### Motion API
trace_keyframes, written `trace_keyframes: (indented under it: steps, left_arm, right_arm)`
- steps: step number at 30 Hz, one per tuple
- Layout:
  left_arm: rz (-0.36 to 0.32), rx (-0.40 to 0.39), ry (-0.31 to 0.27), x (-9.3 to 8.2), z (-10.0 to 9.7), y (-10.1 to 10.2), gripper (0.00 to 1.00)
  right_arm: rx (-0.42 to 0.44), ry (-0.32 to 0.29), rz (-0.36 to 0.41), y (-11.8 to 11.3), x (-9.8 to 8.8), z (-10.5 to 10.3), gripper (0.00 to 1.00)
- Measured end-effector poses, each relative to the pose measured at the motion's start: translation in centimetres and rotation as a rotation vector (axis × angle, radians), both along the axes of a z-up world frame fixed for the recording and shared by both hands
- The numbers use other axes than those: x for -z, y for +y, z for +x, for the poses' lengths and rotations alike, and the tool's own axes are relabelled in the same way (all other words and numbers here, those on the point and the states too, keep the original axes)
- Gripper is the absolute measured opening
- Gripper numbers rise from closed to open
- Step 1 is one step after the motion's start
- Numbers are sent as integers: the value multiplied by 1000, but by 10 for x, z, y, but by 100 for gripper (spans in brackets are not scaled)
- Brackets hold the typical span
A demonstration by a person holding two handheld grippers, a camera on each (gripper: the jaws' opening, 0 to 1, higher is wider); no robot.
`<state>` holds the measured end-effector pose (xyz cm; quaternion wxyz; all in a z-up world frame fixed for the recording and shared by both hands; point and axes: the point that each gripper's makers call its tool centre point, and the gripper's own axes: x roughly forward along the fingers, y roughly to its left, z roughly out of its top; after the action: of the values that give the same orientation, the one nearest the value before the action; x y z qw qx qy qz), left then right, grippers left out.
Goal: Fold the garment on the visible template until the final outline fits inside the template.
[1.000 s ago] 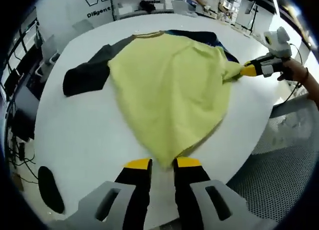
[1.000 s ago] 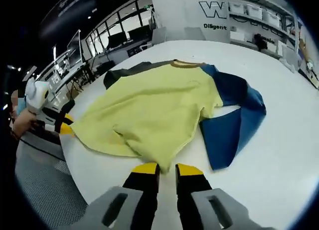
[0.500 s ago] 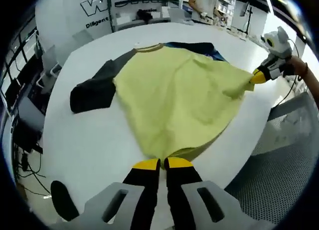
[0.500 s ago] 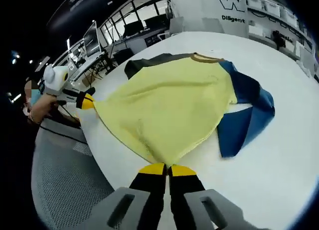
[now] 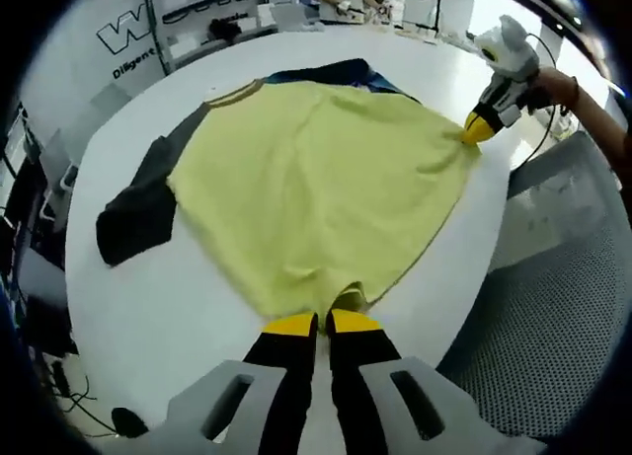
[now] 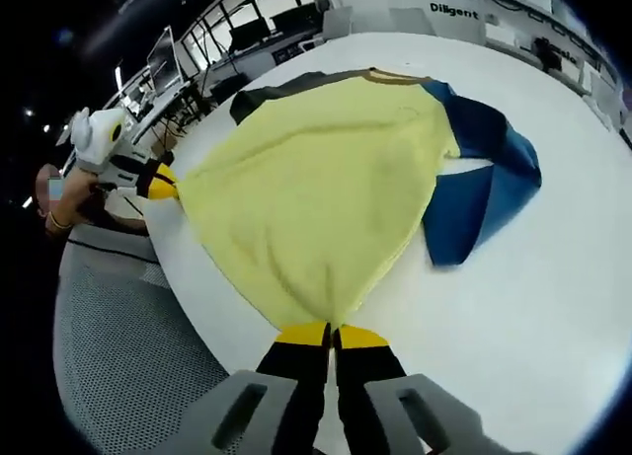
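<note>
A yellow shirt [image 5: 316, 179] with a dark grey sleeve [image 5: 133, 218], a blue sleeve [image 5: 346, 72] and a tan collar [image 5: 232, 93] lies spread on the white round table [image 5: 128, 317]. My left gripper [image 5: 321, 324] is shut on one corner of the bottom hem. My right gripper [image 5: 477, 129], held by a hand [image 5: 553, 85], pinches the other hem corner. In the right gripper view the yellow shirt [image 6: 316, 179] runs taut between my right gripper [image 6: 331, 335], shut on the hem, and my left gripper [image 6: 163, 184]. The blue sleeve [image 6: 484, 189] lies folded at the right.
The table edge [image 6: 197, 297] runs close under the hem, with grey mesh flooring [image 5: 553, 307] beyond it. Desks with monitors [image 6: 227, 55] and shelves stand past the far side of the table. A wall with lettering [image 5: 133, 45] is behind.
Both grippers went from open around the hem corners to shut on them. The hem has since been drawn apart, so the yellow cloth lies flatter and tauter.
</note>
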<state>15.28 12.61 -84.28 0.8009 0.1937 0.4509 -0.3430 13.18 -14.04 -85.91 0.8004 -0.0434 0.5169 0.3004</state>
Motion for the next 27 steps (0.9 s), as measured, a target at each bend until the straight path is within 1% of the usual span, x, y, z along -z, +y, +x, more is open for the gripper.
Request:
trace_keyframes:
  steps: [4, 7, 10, 11, 13, 16, 18, 19, 20, 22, 23, 25, 27]
  left_arm:
    - [-15, 6, 21, 5, 1, -7, 4]
    - [-18, 12, 30, 13, 3, -11, 5]
    - [-23, 21, 35, 20, 0, -14, 8]
    - [-35, 37, 32, 20, -3, -16, 10]
    - [-54, 31, 31, 17, -7, -16, 15]
    - [-77, 56, -8, 10, -10, -14, 25]
    - [-77, 58, -16, 8, -12, -12, 29]
    - [-78, 60, -20, 7, -13, -11, 30]
    - [-72, 53, -40, 4, -13, -5, 31]
    - [-62, 51, -56, 2, -12, 0, 31]
    - [-50, 48, -86, -2, -11, 5, 29]
    - [-40, 65, -104, -6, -12, 9, 27]
    - [-37, 38, -93, -6, -12, 15, 29]
  right_arm:
    - [-8, 4, -21, -2, 3, -2, 0]
    - [-9, 4, -33, -2, 5, -2, 0]
    - [-6, 9, -49, -2, 8, -2, 0]
    - [-6, 9, -52, -2, 8, -2, 0]
    - [-13, 5, -58, -2, 9, -2, 0]
    - [-13, 6, -62, -3, 10, -2, 0]
    - [-11, 6, -61, -3, 10, -2, 0]
    - [-8, 6, -58, -3, 10, -2, 0]
    - [-5, 6, -56, -3, 10, -2, 0]
    - [3, 6, -53, -3, 11, -2, 0]
    - [5, 6, -52, -3, 11, -2, 0]
    - [4, 4, -53, -3, 11, -3, 0]
    - [7, 3, -51, -3, 11, -3, 0]
